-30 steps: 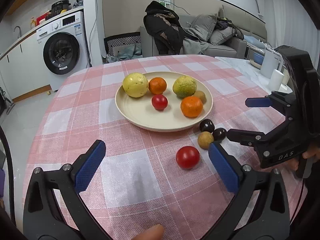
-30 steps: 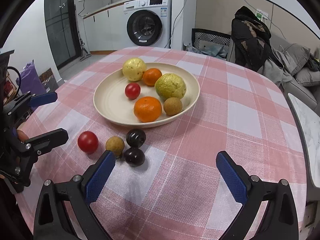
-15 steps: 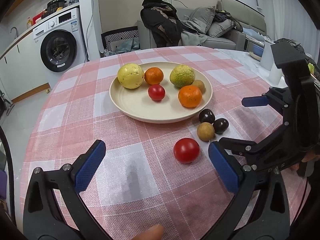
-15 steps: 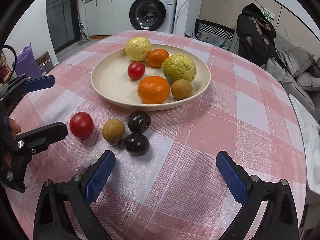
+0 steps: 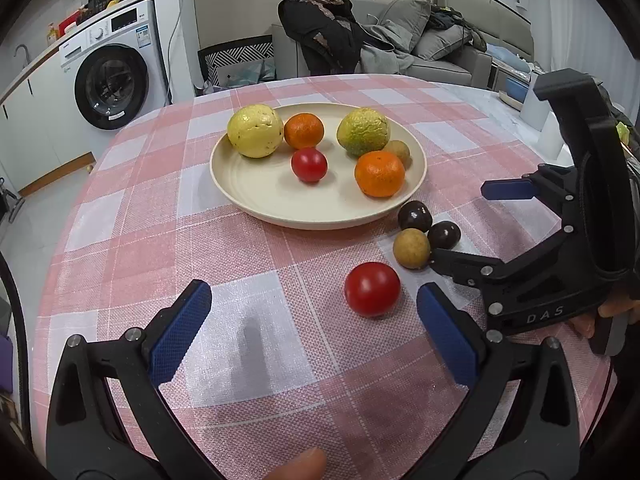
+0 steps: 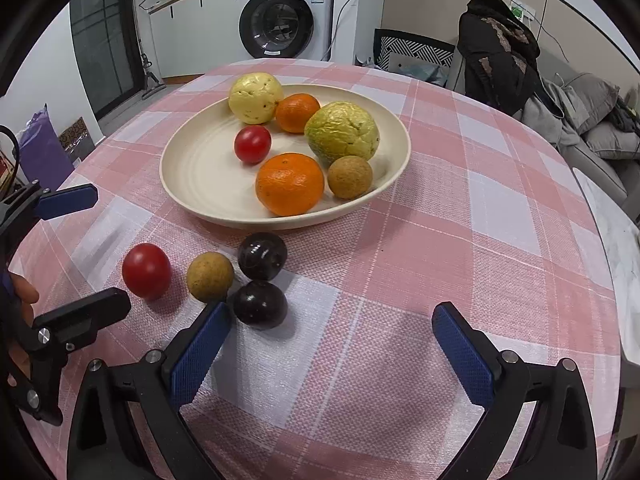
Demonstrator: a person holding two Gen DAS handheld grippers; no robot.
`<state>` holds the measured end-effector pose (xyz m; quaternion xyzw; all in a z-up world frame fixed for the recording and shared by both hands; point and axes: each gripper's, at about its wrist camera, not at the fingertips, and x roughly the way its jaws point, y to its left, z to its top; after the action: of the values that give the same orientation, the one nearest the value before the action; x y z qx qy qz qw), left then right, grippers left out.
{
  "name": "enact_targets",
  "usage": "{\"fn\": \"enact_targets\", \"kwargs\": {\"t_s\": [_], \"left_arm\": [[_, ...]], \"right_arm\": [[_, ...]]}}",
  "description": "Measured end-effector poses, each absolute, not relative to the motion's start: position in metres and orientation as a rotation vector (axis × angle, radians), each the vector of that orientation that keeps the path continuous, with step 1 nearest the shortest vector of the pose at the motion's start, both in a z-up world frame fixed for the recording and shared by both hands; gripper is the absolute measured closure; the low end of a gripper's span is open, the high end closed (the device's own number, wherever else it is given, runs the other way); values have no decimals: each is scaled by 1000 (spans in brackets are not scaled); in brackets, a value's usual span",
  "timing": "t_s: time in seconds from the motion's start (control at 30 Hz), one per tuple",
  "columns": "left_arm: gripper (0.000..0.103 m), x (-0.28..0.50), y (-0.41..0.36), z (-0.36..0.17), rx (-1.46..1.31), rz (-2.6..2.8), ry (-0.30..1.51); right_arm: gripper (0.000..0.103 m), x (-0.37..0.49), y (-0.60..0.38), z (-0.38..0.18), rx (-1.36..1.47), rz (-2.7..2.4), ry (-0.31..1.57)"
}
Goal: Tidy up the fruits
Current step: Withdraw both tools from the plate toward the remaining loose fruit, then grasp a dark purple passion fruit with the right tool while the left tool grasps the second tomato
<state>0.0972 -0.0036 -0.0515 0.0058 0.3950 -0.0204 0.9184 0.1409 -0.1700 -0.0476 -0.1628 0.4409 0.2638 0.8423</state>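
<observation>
Both grippers nearer the loose fruit than a second ago. Left gripper (image 5: 312,332): jaws apart, empty, by the red tomato (image 5: 372,289). Right gripper (image 6: 330,344): jaws apart, empty, beside a dark plum (image 6: 260,304). Step: approach. Next: straddle, close, carry to the plate (image 5: 256,196).

Even indoor lighting was bright and diffuse. Soft shadows lay beneath the fruit on the counter (image 5: 248,248); small highlights glinted on the dark plums (image 6: 262,256). Fisheye distortion curved the edges, with black vignetting at corners. Focus was sharp.
</observation>
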Motion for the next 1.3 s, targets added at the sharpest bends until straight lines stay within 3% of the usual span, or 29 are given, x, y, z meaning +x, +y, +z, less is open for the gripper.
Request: {"fn": "enact_targets", "kwargs": {"t_s": [0.63, 1.1, 1.3], "left_arm": [[1, 101, -1, -54, -1, -39, 830], [1, 103, 0, -57, -5, -43, 842], [1, 104, 0, -58, -7, -48, 846]], "right_arm": [[2, 145, -176, -47, -315, 547, 942], [55, 126, -166, -40, -307, 702, 927], [68, 119, -162, -39, -319, 710, 919]]}}
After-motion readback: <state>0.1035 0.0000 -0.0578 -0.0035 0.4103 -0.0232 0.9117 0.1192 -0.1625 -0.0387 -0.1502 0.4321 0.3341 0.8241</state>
